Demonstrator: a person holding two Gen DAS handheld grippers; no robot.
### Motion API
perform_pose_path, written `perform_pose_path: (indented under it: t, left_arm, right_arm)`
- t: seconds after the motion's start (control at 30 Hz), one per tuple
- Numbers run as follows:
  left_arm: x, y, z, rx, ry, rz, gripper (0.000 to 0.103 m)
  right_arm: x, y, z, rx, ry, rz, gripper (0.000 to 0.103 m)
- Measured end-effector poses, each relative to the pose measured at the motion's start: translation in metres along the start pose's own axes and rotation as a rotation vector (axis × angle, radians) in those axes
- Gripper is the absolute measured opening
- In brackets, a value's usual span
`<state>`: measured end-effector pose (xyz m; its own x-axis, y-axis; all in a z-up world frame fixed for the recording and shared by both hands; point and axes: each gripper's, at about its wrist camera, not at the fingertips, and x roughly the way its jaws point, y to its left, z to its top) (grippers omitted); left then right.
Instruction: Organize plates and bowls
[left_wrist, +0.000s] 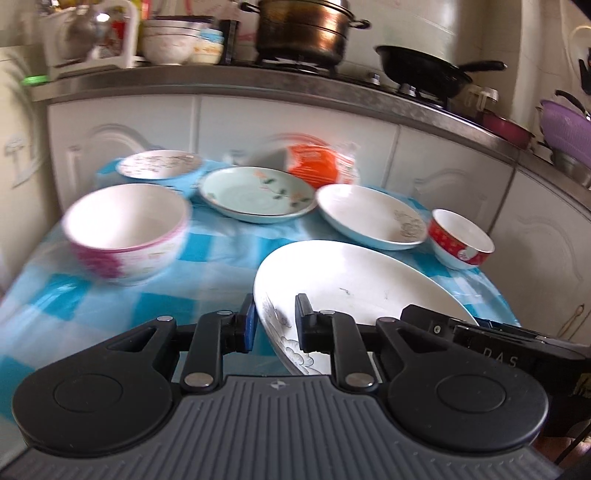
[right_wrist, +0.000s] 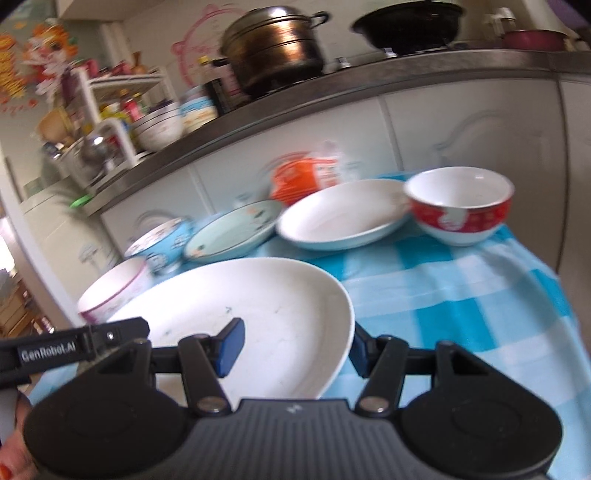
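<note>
Left wrist view: your left gripper (left_wrist: 273, 325) is clenched on the rim of the big white plate (left_wrist: 354, 280), lifted over the checked cloth (left_wrist: 207, 273); your right gripper (right_wrist: 295, 347) grasps its opposite rim. Count: three plates more, namely one white (left_wrist: 369, 218), one green floral (left_wrist: 255, 194), one patterned (left_wrist: 159, 164); two bowls, pink-banded (left_wrist: 125, 232) and red (left_wrist: 461, 238). An orange packet (left_wrist: 317, 164) behind is blurred. Your right gripper's body hides the big plate's near edge.

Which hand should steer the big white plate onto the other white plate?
Probably right: the white plate lies on the right gripper's side. Both it and the left gripper clamp the big white plate.
</note>
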<state>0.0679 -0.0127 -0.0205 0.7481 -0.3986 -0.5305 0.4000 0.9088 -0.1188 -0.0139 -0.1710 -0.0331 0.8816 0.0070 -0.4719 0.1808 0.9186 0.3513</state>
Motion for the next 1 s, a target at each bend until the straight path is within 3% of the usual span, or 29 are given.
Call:
perform_pose_path:
  t: [0.57, 1.0]
  left_arm:
    - [-0.044, 0.095, -0.025, -0.096, 0.017, 0.126, 0.02]
    - [-0.047, 0.109, -0.036, -0.133, 0.05, 0.151, 0.02]
  right_arm:
    - [0.023, 0.091, -0.029, -0.174, 0.078, 0.141, 0.059]
    - [0.034, 0.114, -0.04, -0.244, 0.112, 0.145, 0.058]
